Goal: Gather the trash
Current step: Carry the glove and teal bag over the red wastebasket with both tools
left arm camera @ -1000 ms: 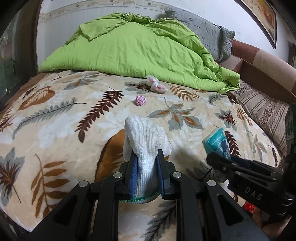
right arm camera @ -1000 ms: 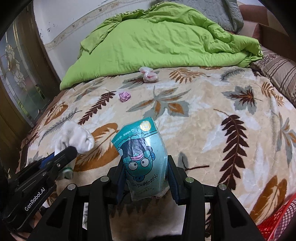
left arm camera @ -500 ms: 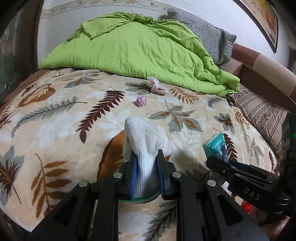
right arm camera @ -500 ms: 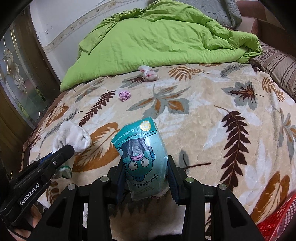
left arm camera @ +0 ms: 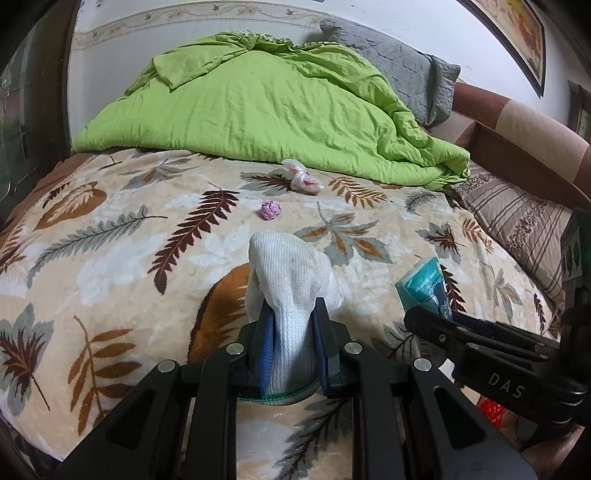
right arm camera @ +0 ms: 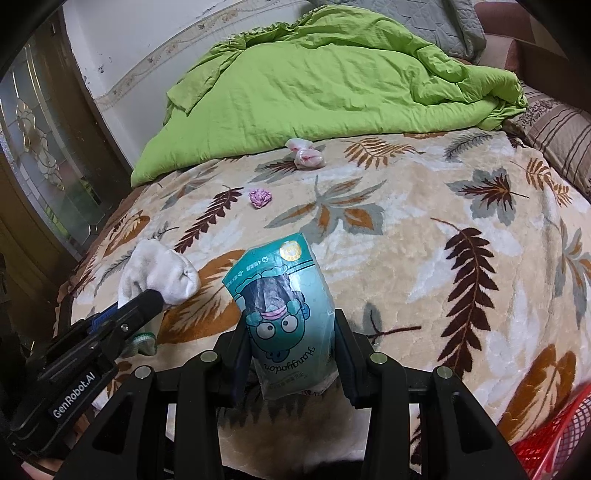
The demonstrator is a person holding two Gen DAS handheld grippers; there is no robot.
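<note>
Below the teal packet (right arm camera: 286,314), red basket (right arm camera: 554,435) mostly cropped, perhaps mesh

The right hand-held gripper (right arm camera: 291,350) clamps a teal packet (right arm camera: 284,314); at near left, the left hand-held gripper (right arm camera: 147,301) grips a white sock (right arm camera: 162,273).

Setting: bedroom in a private home. Evidence: a bed covered by a plush cream blanket (left arm camera: 110,258) printed with brown and grey leaves; a rumpled lime-green duvet (left arm camera: 258,110) heaped at the far side; a grey quilted pillow (left arm camera: 406,74) behind it; a brown striped pillow (left arm camera: 517,221) at the right edge against a padded brown headboard (left arm camera: 517,122). A framed picture (left arm camera: 517,33) hangs on the white wall, which carries a patterned border strip (left arm camera: 184,14). A wooden door with decorative glass (right arm camera: 40,147) stands at the left.
</note>
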